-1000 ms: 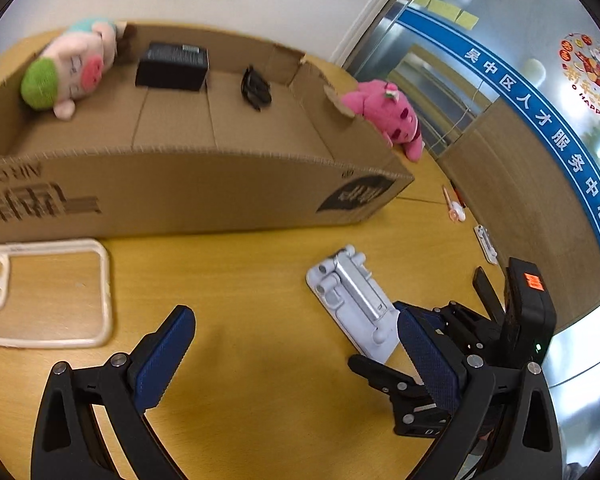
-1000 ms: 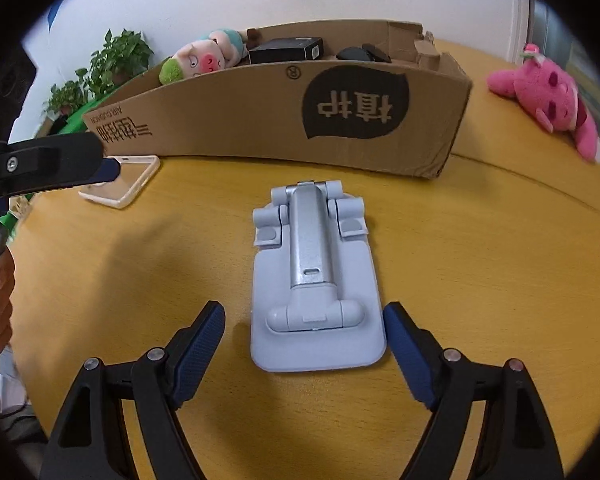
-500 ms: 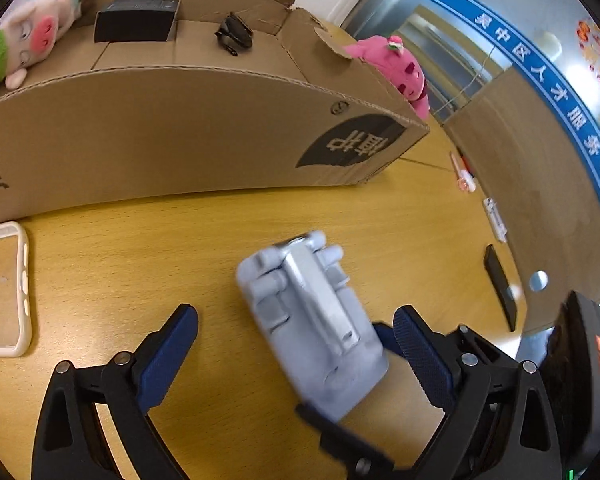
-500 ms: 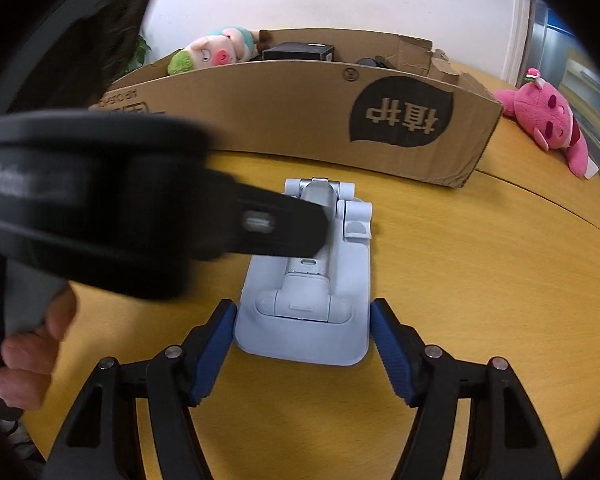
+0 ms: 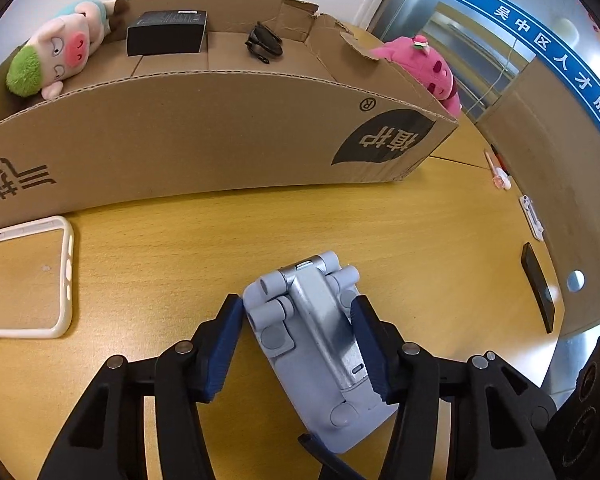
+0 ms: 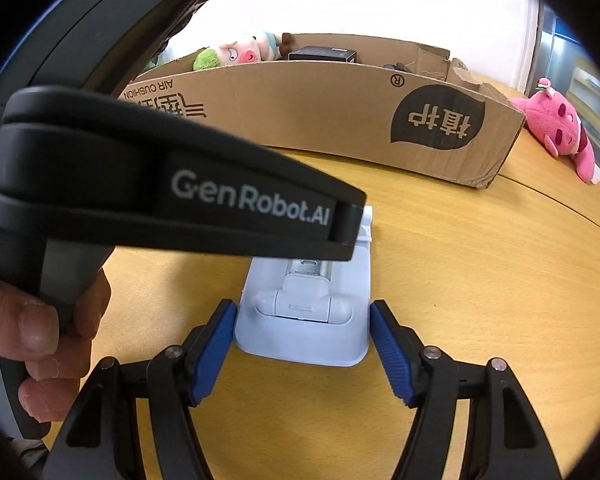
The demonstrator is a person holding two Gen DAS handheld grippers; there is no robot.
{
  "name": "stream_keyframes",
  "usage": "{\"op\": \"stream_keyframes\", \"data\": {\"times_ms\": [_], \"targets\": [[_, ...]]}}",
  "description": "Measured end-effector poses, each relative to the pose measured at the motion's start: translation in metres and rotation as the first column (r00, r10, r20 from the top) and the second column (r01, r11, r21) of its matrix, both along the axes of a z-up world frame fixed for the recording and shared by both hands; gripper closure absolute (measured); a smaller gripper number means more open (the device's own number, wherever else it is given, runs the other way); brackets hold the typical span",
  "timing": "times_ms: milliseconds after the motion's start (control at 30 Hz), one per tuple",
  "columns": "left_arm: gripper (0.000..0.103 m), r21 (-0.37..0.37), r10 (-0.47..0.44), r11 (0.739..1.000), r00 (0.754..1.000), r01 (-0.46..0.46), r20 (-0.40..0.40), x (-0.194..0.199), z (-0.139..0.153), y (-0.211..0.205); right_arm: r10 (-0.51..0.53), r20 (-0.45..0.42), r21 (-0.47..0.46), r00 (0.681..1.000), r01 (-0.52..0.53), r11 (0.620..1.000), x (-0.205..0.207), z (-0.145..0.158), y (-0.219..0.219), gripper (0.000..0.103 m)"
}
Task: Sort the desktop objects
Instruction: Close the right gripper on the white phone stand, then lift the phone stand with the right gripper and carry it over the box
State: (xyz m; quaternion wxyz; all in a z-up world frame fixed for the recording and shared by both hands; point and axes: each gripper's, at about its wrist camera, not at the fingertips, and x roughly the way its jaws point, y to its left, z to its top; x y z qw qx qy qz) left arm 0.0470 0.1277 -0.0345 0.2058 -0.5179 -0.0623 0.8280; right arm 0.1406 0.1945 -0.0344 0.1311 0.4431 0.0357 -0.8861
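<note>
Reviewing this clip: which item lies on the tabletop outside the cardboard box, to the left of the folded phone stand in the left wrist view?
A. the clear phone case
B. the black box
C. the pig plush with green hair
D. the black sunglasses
A: the clear phone case lies flat on the table in front of the cardboard box, left of the phone stand; the other three sit inside the box.

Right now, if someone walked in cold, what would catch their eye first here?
Probably the pale blue folding phone stand lying on the wooden table, bracketed on both sides by the left gripper and the right gripper. Behind it, the long cardboard box holds a pig plush, with a pink plush just outside its right end.
</note>
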Motion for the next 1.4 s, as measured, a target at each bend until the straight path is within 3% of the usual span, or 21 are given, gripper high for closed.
{"op": "stream_keyframes", "data": {"times_ms": [233,300,400,500,567,633,700,767,867,967,1200,1400], "targets": [[0.049,0.017,0.011,1.000,0.999,-0.011,-0.032,0.009,0.013,-0.007,-0.012,-0.021,-0.008,1.000,0.012,1.000,0.011,0.007,-0.005,0.036],[0.063,0.049,0.019,0.999,0.998,-0.016,-0.053,0.010,0.023,-0.015,-0.017,-0.038,-0.005,0.999,0.016,1.000,0.013,0.013,-0.008,0.036],[0.065,0.075,0.020,0.997,0.997,-0.015,-0.070,0.007,0.034,-0.023,-0.028,-0.052,-0.011,0.998,0.028,1.000,0.012,0.020,-0.008,0.036],[0.065,0.077,0.043,0.996,0.996,-0.037,-0.072,0.005,0.035,-0.032,-0.017,-0.065,-0.008,0.998,0.016,1.000,0.009,0.029,-0.015,0.036],[0.064,0.086,0.064,0.994,0.998,-0.061,-0.030,0.002,0.026,-0.041,-0.006,-0.052,-0.005,0.999,0.006,1.000,0.006,0.029,-0.021,0.036],[0.055,0.064,0.074,0.995,0.997,-0.076,0.027,-0.001,0.012,-0.045,0.009,-0.023,-0.005,1.000,-0.009,1.000,0.002,0.023,-0.028,0.036],[0.038,0.046,0.073,0.996,0.994,-0.077,0.080,-0.001,-0.002,-0.046,0.033,0.018,-0.004,0.999,-0.033,0.999,0.001,0.011,-0.036,0.036],[0.027,0.049,0.054,0.997,0.996,-0.057,0.069,0.003,-0.001,-0.045,0.045,0.028,0.027,0.999,-0.046,0.999,0.006,0.004,-0.047,0.036],[0.029,0.034,0.050,0.998,0.997,-0.052,0.054,0.003,0.000,-0.045,0.055,0.016,0.040,0.998,-0.056,0.998,0.009,0.005,-0.053,0.036],[0.043,-0.033,0.047,0.998,0.999,-0.047,0.008,0.008,0.002,-0.041,0.059,0.010,0.061,0.998,-0.059,0.996,0.010,0.005,-0.056,0.036],[0.045,-0.006,0.052,0.999,0.999,-0.053,-0.006,0.007,0.003,-0.044,0.057,-0.036,0.104,0.998,-0.053,0.993,0.020,0.010,-0.061,0.036],[0.046,-0.021,0.028,0.999,0.994,-0.031,-0.106,0.009,0.038,-0.036,0.046,-0.108,0.111,0.993,-0.034,0.993,0.026,0.031,-0.058,0.036]]}}
